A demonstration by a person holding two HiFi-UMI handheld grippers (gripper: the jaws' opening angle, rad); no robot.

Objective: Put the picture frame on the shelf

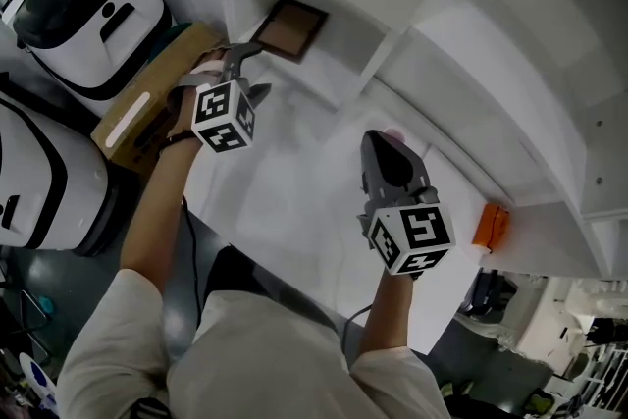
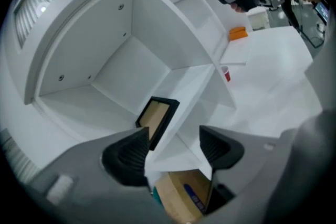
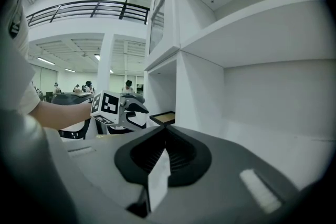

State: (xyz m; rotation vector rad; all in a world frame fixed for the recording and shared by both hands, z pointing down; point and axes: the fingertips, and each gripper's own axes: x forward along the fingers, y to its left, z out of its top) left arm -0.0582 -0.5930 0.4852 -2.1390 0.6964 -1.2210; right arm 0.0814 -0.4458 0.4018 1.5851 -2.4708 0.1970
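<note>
floor [image 1: 34, 275]: dark grey | railing [image 3: 89, 8]: black, upper level | column [image 3: 105, 63]: white | ceiling lights [image 3: 46, 61]: lit

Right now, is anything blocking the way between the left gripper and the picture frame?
Nothing visible does. The picture frame lies in the shelf compartment just beyond the open left gripper, with only bare white shelf between them.

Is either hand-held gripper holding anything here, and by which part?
Nothing is held. The left hand-held gripper is open, the picture frame lying free on the shelf; the right hand-held gripper is shut, empty.
</note>
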